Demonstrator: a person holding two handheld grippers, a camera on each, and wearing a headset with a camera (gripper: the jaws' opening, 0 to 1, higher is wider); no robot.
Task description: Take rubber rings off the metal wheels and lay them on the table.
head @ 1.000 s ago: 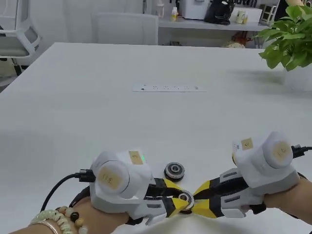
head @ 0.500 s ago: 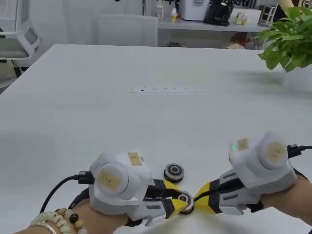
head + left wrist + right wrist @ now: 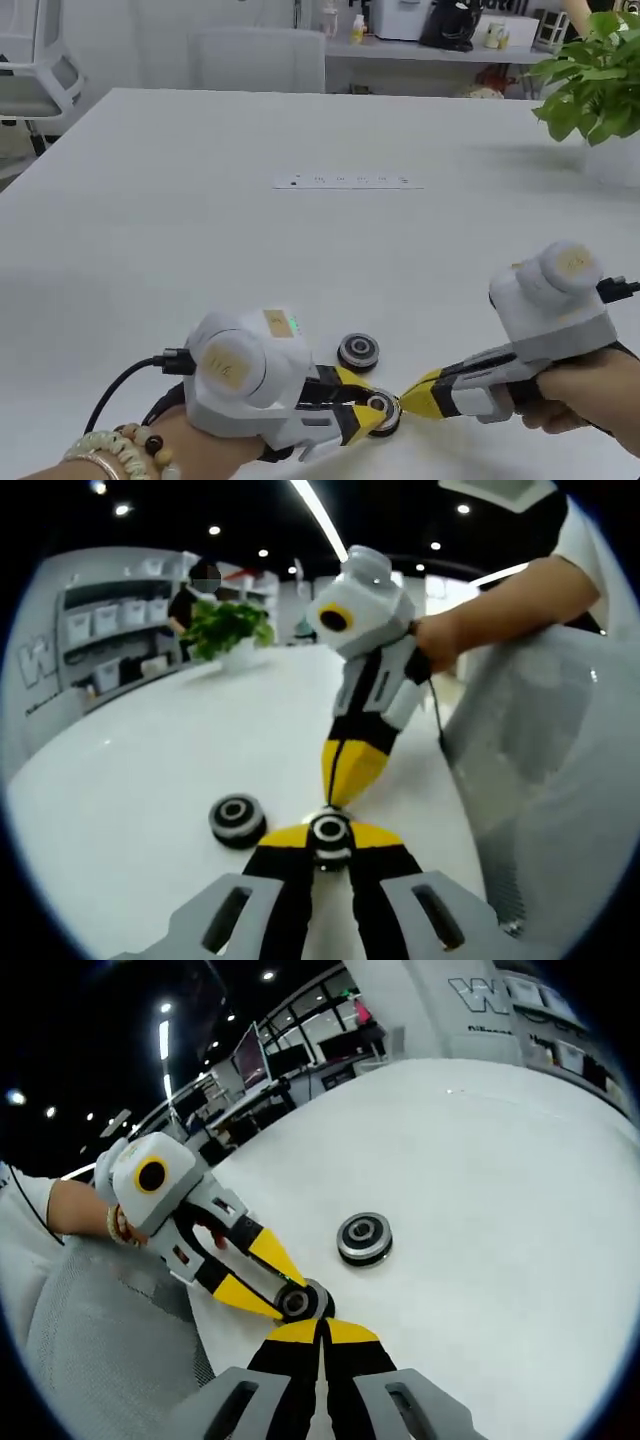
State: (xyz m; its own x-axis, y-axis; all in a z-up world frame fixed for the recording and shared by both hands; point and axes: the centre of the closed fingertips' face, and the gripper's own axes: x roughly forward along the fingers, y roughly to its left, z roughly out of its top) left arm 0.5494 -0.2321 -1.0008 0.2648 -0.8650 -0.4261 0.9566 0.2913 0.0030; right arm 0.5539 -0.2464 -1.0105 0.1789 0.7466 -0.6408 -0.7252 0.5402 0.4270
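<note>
Open room: the white table (image 3: 200,220) is wide and bare toward the top of the frame. A power strip (image 3: 347,181) lies in the middle and a plant (image 3: 590,80) sits at the upper right.
Near edge: both grippers work low in the frame, close to the table's near edge.
Left gripper (image 3: 375,409): clamped on the held wheel (image 3: 298,1302), one finger on each side.
Right gripper (image 3: 408,398): fingers pressed tight together, with the tip touching the held wheel's edge. I cannot tell if it pinches any rubber.
Held wheel: lower middle, between the two grippers.
Loose wheel (image 3: 358,351): flat on the table just above the held wheel, away from all fingers. Its black rubber ring (image 3: 352,1249) is on.
</note>
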